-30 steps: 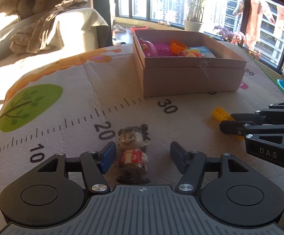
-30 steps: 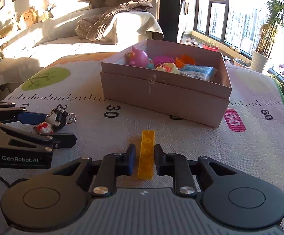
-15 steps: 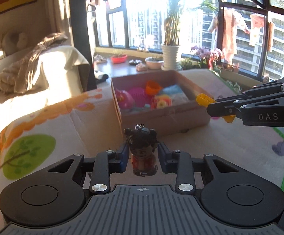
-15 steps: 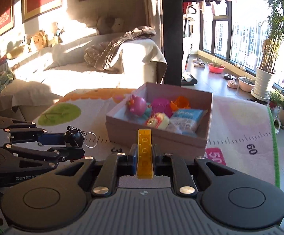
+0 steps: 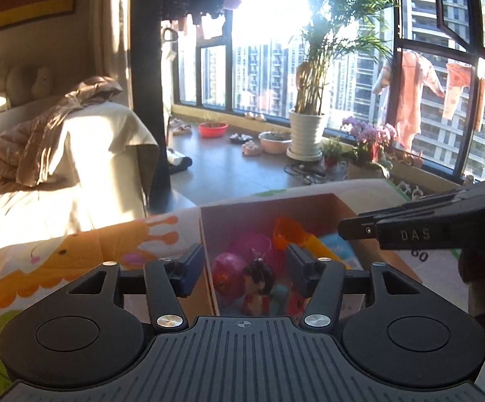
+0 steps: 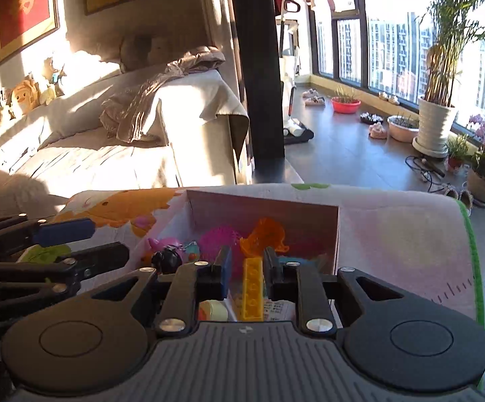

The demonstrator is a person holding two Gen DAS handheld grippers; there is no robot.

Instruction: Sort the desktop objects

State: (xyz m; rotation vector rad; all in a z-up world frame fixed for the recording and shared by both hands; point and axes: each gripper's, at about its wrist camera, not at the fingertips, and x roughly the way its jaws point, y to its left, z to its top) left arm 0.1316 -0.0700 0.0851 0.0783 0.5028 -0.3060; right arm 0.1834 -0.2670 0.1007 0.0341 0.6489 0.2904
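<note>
Sunlit room, play mat [image 5: 75, 251] on table. Both hand-held grippers over box [image 6: 262, 206]: left hand-held gripper [image 5: 244, 268] wide, doll [image 5: 257, 284] dropped in; right hand-held gripper [image 6: 246, 269] parted, brick [image 6: 252, 288] loose between. Sorting looks nearly done.

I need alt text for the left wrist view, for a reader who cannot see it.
The left gripper hangs open over a cardboard box of colourful toys, a small figurine lying below between its fingers. The right gripper reaches in from the right; behind are a sunlit sofa and balcony plants.
</note>
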